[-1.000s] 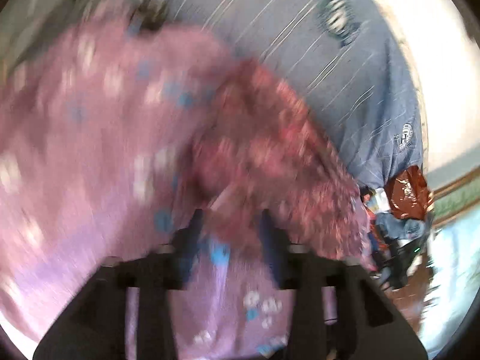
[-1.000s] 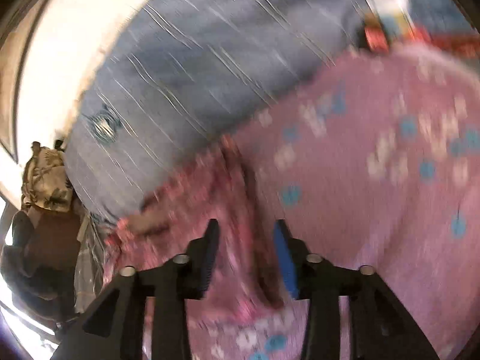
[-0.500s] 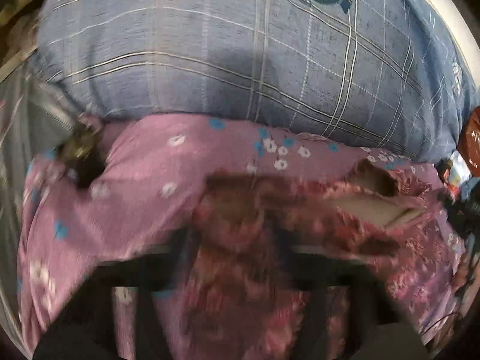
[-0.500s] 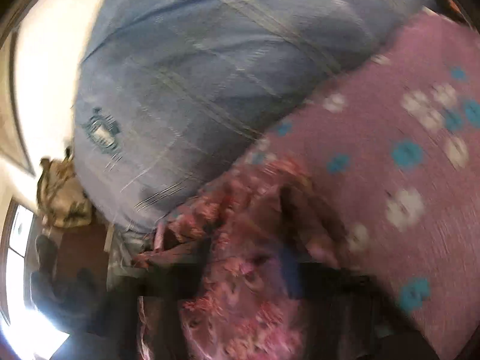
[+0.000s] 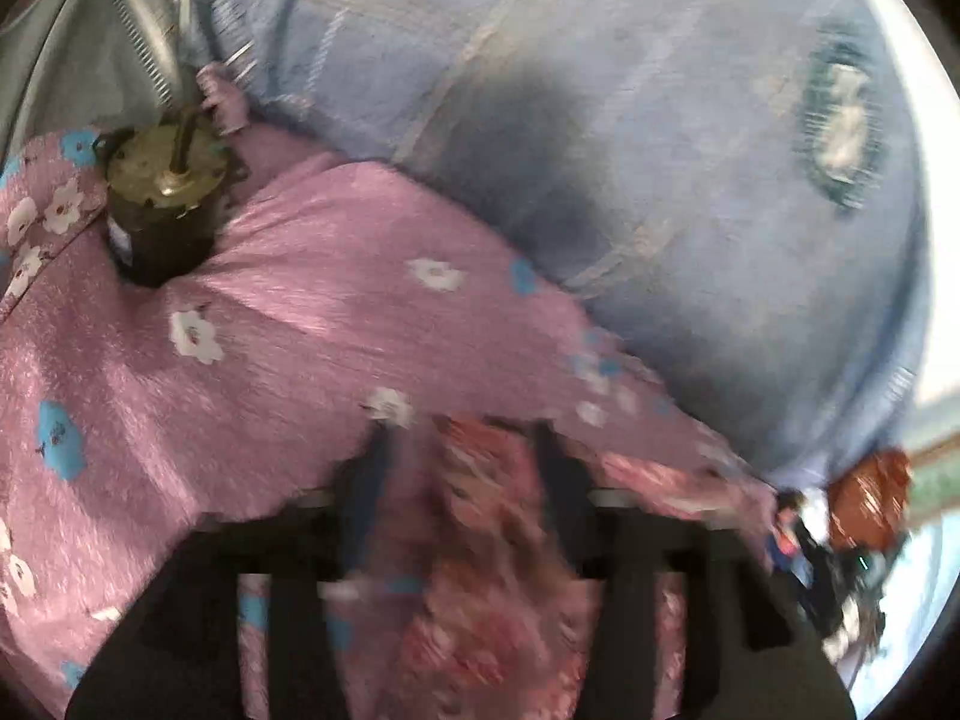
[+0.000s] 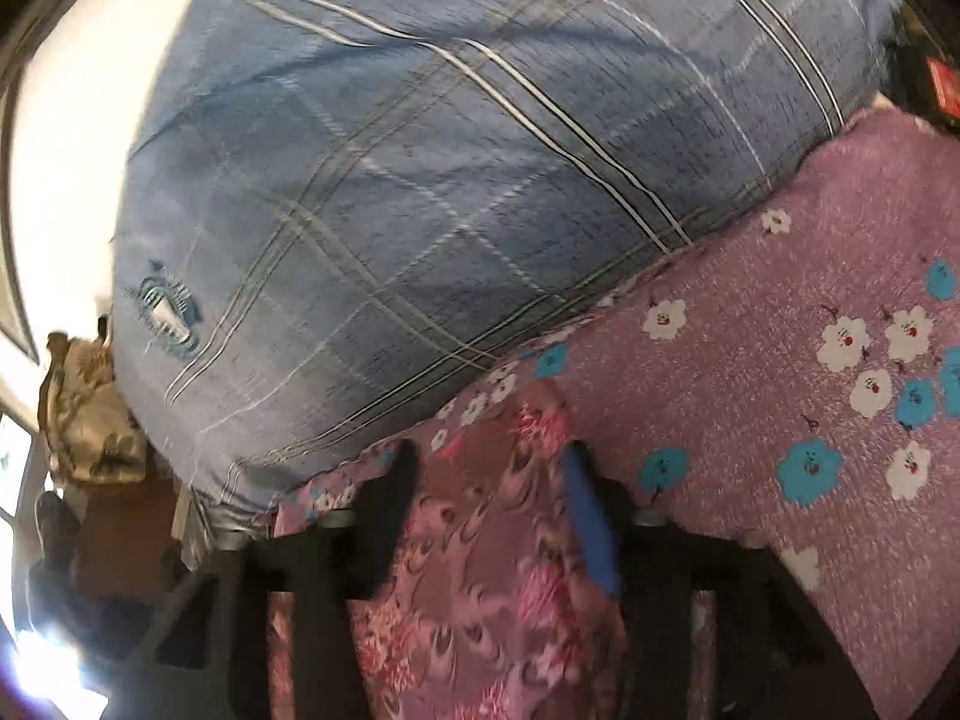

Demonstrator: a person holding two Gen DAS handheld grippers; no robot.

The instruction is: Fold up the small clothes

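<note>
A small red-and-pink floral garment [image 5: 480,570] lies on a purple flowered bedsheet [image 5: 240,330]. My left gripper [image 5: 462,450] hangs low over it with its fingers spread, cloth showing between them; the view is blurred. In the right wrist view the same garment [image 6: 480,570] lies between the spread fingers of my right gripper [image 6: 492,462], at the sheet's [image 6: 780,390] far edge. Whether either gripper pinches the cloth is not clear.
A blue plaid pillow [image 5: 600,150] lies just beyond the garment and also fills the right wrist view [image 6: 420,180]. A small brass-coloured motor [image 5: 165,198] stands on the sheet at far left. A bag [image 6: 84,408] and clutter sit off the bed's side.
Both grippers have swung down toward the garment at the sheet's far edge by the pillow. The garment went from bunched and lifted to lying low between the fingers.
</note>
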